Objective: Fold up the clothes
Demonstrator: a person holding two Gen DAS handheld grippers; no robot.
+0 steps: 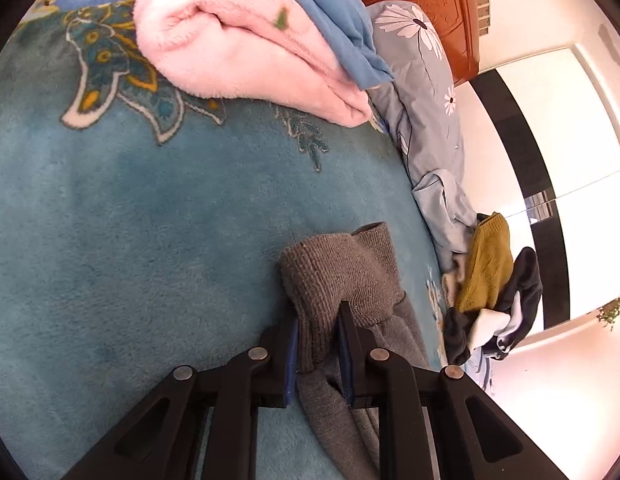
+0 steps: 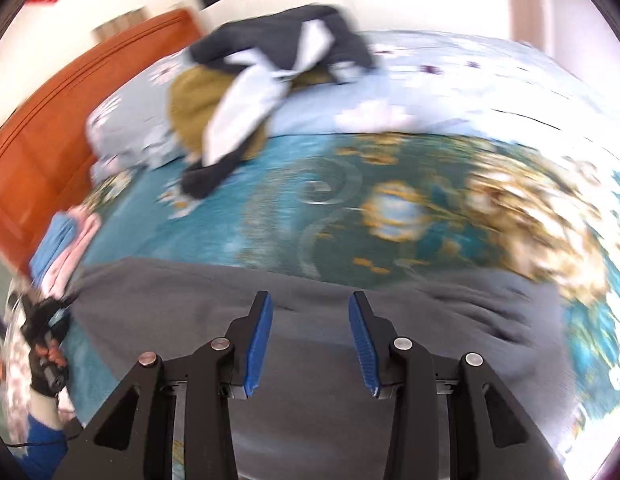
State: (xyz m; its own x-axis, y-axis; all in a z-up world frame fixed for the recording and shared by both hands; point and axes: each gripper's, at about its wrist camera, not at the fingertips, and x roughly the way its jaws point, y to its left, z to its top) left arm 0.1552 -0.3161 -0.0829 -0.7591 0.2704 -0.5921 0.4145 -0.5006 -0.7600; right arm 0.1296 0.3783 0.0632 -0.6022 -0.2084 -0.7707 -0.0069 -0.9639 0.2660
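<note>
The left gripper [image 1: 318, 330] is shown clenched on the ribbed cuff [image 1: 329, 276] of a grey garment [image 2: 310, 320], the knit being pinched between both blue pads. The cuff is bunched and stands up a little from the teal blanket [image 1: 130, 220], which suggests that it is being held as the anchor or lead point for a fold. In the right wrist view the garment is seen spread flat across the near part of the blanket, with a few creases toward its right side.

The right gripper [image 2: 310, 336] is shown released: its jaws stand apart above the grey cloth and nothing is gripped between them. The view is strongly smeared, so whether the tips touch the cloth cannot be told. It is judged that a second hold on the garment is wanted next, so that the cloth can be folded by both hands together.

A folded stack, pink [image 1: 238, 48] beneath blue [image 1: 329, 12], lies near the headboard [image 1: 421, 0], apparently finished work set out of the way. An unfolded heap [image 2: 266, 92] of mustard, dark and white pieces rests at the far blanket edge, well apart from the grey garment. The task is therefore judged partly done. At the left edge of the right wrist view, a gloved hand [image 2: 46, 360] is seen on the left gripper's handle.
</note>
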